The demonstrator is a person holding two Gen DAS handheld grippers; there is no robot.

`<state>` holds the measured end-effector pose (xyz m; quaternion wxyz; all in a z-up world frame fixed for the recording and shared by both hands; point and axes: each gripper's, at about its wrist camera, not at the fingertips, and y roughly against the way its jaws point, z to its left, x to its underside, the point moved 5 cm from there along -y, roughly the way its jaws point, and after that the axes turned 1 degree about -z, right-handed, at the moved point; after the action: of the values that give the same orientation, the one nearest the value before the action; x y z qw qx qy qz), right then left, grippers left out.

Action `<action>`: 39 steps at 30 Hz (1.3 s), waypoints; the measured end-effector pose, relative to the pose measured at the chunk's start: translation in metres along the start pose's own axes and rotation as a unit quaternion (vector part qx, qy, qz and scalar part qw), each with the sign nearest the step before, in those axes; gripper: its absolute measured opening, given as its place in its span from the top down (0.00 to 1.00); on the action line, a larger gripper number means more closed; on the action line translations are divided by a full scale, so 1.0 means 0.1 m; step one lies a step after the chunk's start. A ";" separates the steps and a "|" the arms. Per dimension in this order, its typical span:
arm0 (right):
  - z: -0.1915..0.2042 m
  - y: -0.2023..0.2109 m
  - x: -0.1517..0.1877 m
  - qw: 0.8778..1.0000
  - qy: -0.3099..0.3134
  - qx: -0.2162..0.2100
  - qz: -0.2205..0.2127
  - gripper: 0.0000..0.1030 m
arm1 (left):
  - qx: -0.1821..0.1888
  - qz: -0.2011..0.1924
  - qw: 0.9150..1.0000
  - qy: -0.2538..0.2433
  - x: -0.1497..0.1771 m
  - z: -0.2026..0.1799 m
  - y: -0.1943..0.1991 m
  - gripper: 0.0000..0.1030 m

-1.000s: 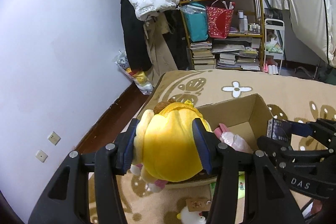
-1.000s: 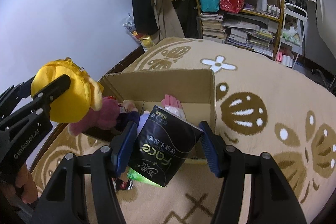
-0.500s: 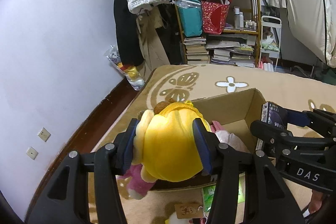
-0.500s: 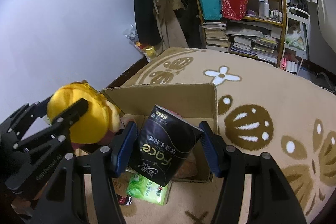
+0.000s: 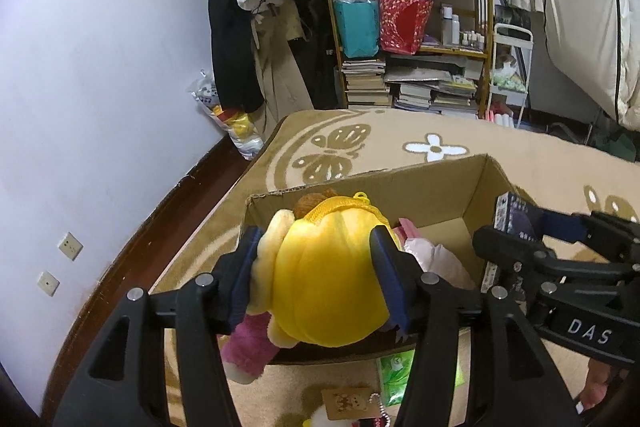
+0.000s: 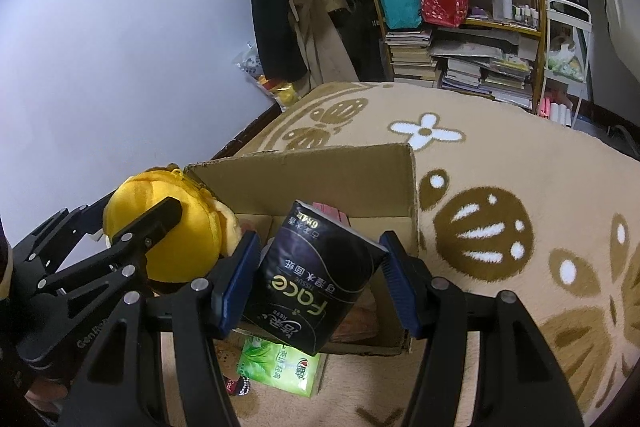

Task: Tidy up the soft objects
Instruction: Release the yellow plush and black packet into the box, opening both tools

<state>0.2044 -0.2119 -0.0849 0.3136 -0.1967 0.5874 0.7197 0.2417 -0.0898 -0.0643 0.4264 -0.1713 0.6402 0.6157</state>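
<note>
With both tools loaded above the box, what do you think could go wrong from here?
1. The left tool and right tool hang close together over the cardboard box; lowering both at once may make them collide.
2. The black tissue pack sits tilted in its grip and may slip or catch the box's near wall.
3. The yellow plush toy hangs partly over the near wall, so it could drop outside, near the green tissue pack.

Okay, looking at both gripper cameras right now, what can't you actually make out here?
- Cardboard box floor: left view, hidden by the yellow plush toy; right view, by the black tissue pack.
- Plush toy's face: turned away in both views.
- Green tissue pack: partly covered by the black pack, right view.
- Small white toy: cut off by the bottom edge, left view.
</note>
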 end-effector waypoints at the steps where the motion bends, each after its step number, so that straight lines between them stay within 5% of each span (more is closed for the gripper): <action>1: 0.00 0.00 0.00 1.000 0.001 0.001 -0.002 0.37 | 0.001 0.001 1.000 0.001 0.00 0.00 -0.01 0.46; 21: -0.01 0.00 0.01 1.000 -0.002 0.013 0.001 0.35 | -0.010 -0.001 1.000 0.001 -0.01 0.09 0.09 0.28; 30: 0.02 0.21 -0.05 1.000 -0.007 0.020 -0.020 0.13 | -0.032 -0.018 0.999 0.022 -0.06 0.21 0.28 0.01; 39: 0.06 0.42 -0.05 1.000 -0.007 0.024 -0.015 0.00 | -0.030 -0.021 0.998 0.053 -0.06 0.39 0.50 0.00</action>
<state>0.1797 -0.2119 -0.0496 0.3333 -0.1928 0.5988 0.7022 0.2214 -0.0460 -0.0229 0.3989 -0.2296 0.6398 0.6154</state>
